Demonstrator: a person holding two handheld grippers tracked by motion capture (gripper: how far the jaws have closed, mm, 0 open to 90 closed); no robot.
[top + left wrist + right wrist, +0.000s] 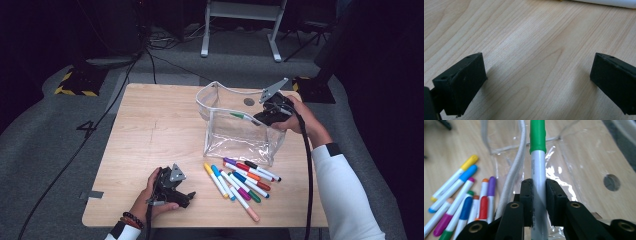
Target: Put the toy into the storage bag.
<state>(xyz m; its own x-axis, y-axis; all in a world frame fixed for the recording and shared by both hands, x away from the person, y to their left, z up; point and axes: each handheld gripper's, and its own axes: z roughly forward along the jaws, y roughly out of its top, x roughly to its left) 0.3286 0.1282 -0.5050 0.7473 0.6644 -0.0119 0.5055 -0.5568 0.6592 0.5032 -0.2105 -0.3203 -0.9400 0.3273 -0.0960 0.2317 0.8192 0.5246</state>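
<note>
Dark floor and trailing cables surround a pale wooden counter [150,130], where a clear plastic pouch [240,135] stands open near the far right side. Over its mouth the right gripper [539,195] has its jaws clenched on a green-capped marker [537,165], gripping the white barrel just below the cap, with the cap end pointing into the pouch. That marker looks light and stiff, with a smooth, rather slippery barrel, so a hold across the middle of the barrel, as here, seems the safest place; the pouch is soft and floppy and would likely buckle if nudged, its white corded rim [515,167] being the firmer part. Small grey print runs along the barrel, too blurred to read. A loose row of markers [242,182] lies on the wood in front of the pouch, just beside it. Nearer the front edge, the left gripper [536,82] rests low over bare wood, its jaws spread wide with nothing between them.
</note>
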